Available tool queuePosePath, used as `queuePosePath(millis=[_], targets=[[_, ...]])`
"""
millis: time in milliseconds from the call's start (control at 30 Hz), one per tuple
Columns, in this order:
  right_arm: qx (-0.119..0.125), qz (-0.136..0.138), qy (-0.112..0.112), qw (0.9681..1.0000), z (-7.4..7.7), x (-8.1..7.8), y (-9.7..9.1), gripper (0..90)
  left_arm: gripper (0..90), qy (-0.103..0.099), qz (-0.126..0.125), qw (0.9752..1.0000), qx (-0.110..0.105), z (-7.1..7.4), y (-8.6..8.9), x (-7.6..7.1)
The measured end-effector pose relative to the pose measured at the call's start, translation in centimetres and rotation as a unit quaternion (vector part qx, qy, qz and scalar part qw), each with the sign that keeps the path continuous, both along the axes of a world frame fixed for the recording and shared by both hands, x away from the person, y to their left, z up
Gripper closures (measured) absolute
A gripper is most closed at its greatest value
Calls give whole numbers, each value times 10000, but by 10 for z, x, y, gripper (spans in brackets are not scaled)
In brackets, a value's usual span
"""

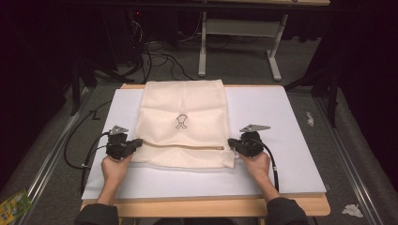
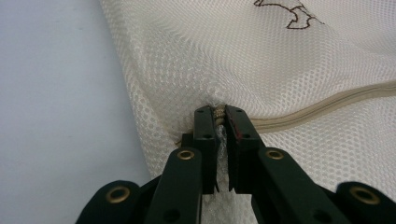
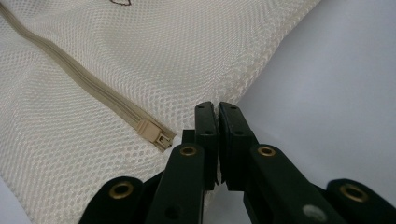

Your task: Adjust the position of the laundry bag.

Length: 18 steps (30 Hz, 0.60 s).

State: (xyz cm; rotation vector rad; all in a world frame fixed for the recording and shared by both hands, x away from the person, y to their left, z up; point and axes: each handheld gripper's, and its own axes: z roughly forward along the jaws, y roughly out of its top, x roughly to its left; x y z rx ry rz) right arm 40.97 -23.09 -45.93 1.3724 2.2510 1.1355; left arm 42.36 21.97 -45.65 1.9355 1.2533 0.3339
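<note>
My left claw (image 2: 219,112) pinches the mesh bag (image 1: 183,122) at nine o'clock on the zipper (image 3: 88,86); my right claw (image 3: 217,108) clamps its three o'clock edge. Uneven pulling could tear mesh or slip.

1. High view: fixed cam above person's side, looks fwd and down; whole table (image 1: 291,154) in frame, floor beyond.
2. Left gripper view: cam rides gripper, looks along jaws, v. close on mesh bag (image 2: 261,70) edge.
3. Right gripper view: same setup, close on bag's other edge.
4. Shared: bag's zipper (image 3: 79,84) in all three.
</note>
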Motion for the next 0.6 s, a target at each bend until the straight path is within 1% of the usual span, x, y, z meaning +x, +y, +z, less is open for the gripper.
queuePosePath(millis=[100,200,500,600], targets=[[-3,-18,3,10000,0,-1,-4,881,842,-17,-23,10000,-25,0,-2,-1],[10,-24,16,10000,0,-3,-8,881,842,-45,-71,10000,19,-1,-6,-4],[0,-42,0,10000,1,-11,-18,881,842,-122,-218,9997,-17,1,-14,-13],[-11,-48,-43,10000,1,-13,-22,881,842,-122,-249,9996,-13,0,-17,-13]])
